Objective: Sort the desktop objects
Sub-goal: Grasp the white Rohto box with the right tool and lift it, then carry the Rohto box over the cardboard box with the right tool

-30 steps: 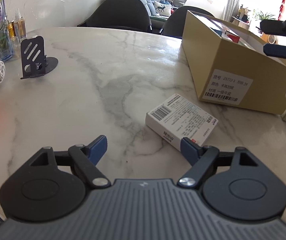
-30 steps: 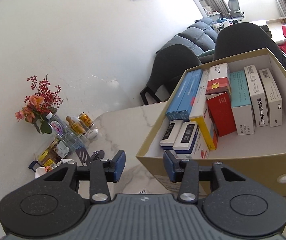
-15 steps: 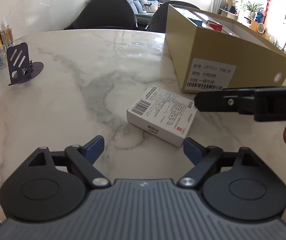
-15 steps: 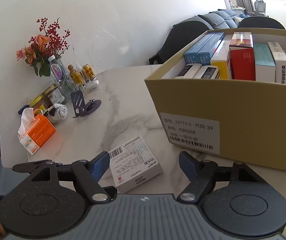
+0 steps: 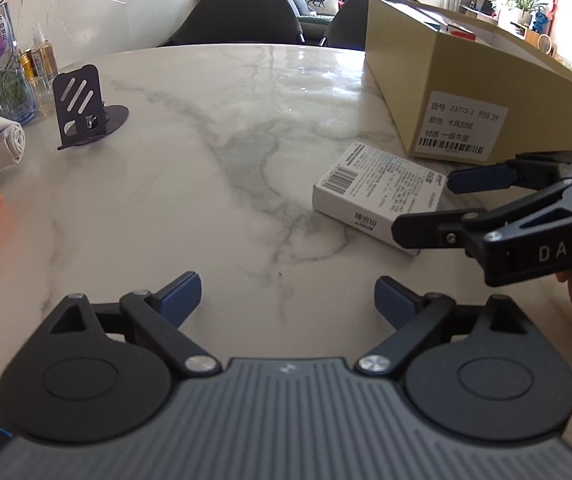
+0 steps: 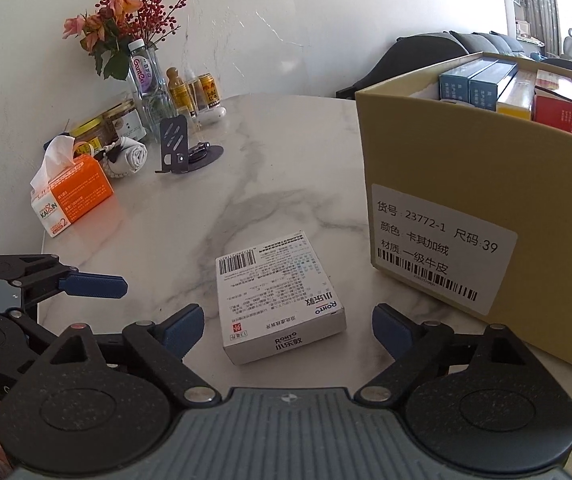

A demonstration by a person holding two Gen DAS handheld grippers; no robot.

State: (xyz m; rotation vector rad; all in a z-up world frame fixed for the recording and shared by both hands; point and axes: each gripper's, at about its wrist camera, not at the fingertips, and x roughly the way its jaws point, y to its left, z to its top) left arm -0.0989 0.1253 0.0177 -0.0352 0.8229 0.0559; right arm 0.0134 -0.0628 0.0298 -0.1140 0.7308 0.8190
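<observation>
white medicine box [image 6: 279, 296] lies flat on marble table [image 6: 189, 216], just beside tan cardboard box [image 6: 486, 208]. right gripper [image 6: 286, 326] jaws apart w/ box between them, not touching; left gripper [image 5: 288, 300] jaws apart, empty.

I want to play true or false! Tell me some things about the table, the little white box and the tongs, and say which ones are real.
1. The white medicine box lies flat on the marble table. True.
2. The right tongs are squeezing the white box. False: they are open, with the box lying between the fingers, untouched.
3. The big brown cardboard box is empty. False: several coloured boxes stand inside it.
4. An orange tissue box sits near the flowers. True.
5. The left tongs hold the black phone stand. False: they are open and empty; the stand sits far off on the table.
</observation>
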